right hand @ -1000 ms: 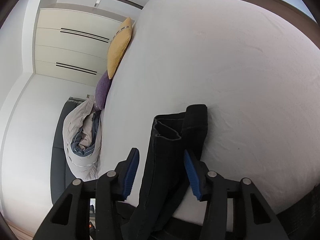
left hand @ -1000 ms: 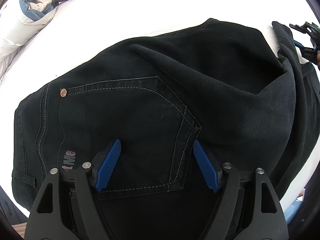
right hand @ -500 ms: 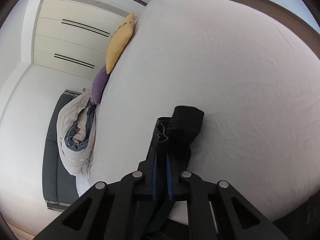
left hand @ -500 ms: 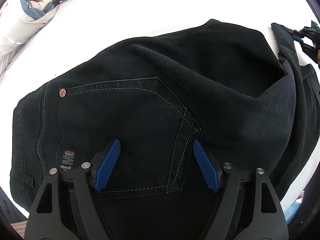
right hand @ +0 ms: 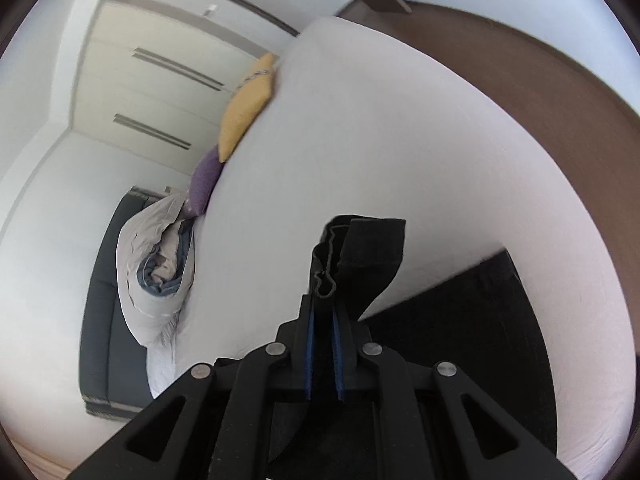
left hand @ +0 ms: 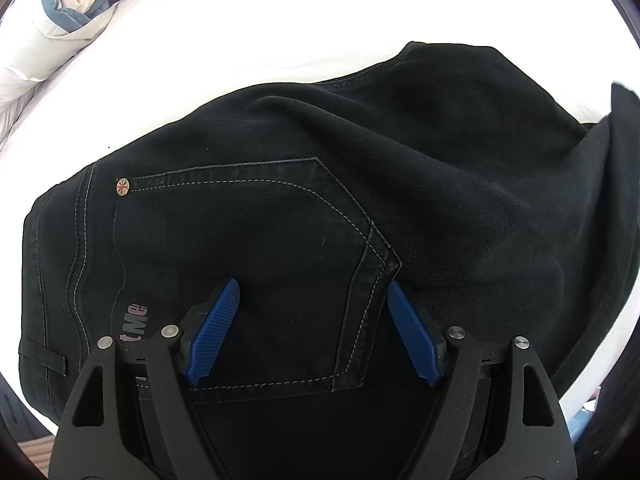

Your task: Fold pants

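Observation:
Black pants (left hand: 304,216) lie on a white bed (left hand: 280,32), waist end toward me, back pocket (left hand: 256,248) up. My left gripper (left hand: 314,292) is open, its blue pads either side of the pocket's lower part, just above the fabric. My right gripper (right hand: 323,312) is shut on the pants' leg hems (right hand: 356,252) and holds them lifted above the bed (right hand: 400,160). The lifted leg shows at the right edge of the left wrist view (left hand: 616,128).
A rumpled grey and blue duvet (right hand: 160,272) lies at the bed's head with a purple pillow (right hand: 205,180) and a yellow pillow (right hand: 246,108). A cream wardrobe (right hand: 152,92) stands behind. Brown floor (right hand: 540,80) borders the bed.
My right gripper closed on the leg hems and has lifted them off the bed, swinging up. The left gripper has stayed open over the pocket.

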The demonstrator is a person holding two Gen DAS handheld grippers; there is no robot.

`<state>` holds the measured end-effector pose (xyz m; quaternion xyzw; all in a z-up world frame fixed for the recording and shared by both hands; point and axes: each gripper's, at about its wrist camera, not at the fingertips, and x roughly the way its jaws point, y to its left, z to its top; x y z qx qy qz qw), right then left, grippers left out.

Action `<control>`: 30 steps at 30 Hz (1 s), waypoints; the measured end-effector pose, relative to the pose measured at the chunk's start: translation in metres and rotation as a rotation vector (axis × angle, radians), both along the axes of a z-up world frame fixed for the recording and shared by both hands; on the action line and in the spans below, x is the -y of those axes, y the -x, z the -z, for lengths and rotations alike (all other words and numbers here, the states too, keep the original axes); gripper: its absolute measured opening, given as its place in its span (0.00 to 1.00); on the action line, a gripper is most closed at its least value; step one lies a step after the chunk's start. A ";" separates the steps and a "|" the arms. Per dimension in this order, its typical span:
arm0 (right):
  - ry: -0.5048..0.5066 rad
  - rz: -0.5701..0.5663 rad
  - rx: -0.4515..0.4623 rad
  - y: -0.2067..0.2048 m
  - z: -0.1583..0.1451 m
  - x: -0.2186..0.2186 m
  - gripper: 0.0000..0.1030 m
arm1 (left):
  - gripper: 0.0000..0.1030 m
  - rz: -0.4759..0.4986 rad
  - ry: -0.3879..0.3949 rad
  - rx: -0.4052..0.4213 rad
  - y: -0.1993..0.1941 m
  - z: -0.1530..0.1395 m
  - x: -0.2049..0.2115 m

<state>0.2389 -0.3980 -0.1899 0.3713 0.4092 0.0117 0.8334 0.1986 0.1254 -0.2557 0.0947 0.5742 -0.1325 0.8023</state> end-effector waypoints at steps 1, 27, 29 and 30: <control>-0.076 0.020 -0.014 -0.001 0.012 0.010 0.09 | 0.74 -0.002 -0.002 -0.001 -0.001 0.000 0.000; -0.140 0.088 -0.128 -0.006 0.035 0.033 0.31 | 0.75 -0.010 -0.002 0.013 0.003 0.001 -0.006; -0.162 0.079 -0.124 -0.007 0.038 0.030 0.31 | 0.76 -0.007 -0.002 0.013 0.003 0.001 -0.006; -0.159 0.079 -0.133 -0.008 0.040 0.029 0.31 | 0.76 -0.008 -0.002 0.013 0.003 0.001 -0.006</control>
